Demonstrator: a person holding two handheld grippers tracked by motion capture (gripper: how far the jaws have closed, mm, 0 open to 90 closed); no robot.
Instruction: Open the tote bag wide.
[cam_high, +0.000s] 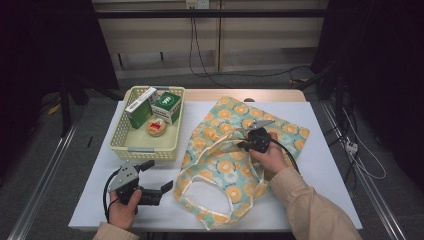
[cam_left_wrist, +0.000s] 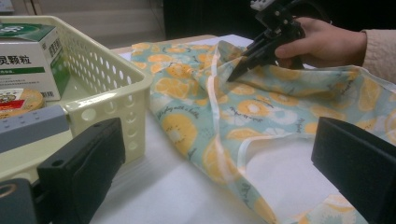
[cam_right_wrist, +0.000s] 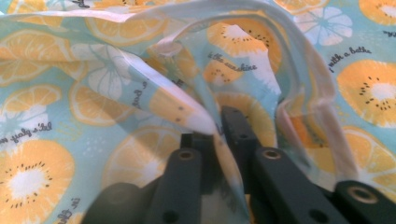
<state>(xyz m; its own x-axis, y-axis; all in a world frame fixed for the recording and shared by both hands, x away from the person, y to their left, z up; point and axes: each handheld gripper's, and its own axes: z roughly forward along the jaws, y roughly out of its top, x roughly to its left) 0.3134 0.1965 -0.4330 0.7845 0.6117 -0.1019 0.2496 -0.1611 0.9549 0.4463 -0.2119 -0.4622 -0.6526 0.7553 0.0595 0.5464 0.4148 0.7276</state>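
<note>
- Tote bag (cam_high: 235, 150): pale turquoise, printed with orange citrus slices and white blossoms, cream trim.
- Basket (cam_high: 145, 147): cream.
- Medicine boxes (cam_high: 167, 106): green and white.
- Worktop (cam_high: 325, 165): white.
- Claws (cam_left_wrist: 84, 172): black.

Glossy cloth bag (cam_high: 235, 165) — perforated plastic basket (cam_high: 145, 145).

Right gripper (cam_high: 246, 139) clamped (left (cam_high: 159, 176) gaping).

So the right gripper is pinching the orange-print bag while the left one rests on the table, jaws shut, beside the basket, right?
Not quite: the left gripper has its jaws open, as the left gripper view shows, with a wide gap between them. The rest holds: the right gripper pinches the bag, and the left rests beside the basket.
</note>
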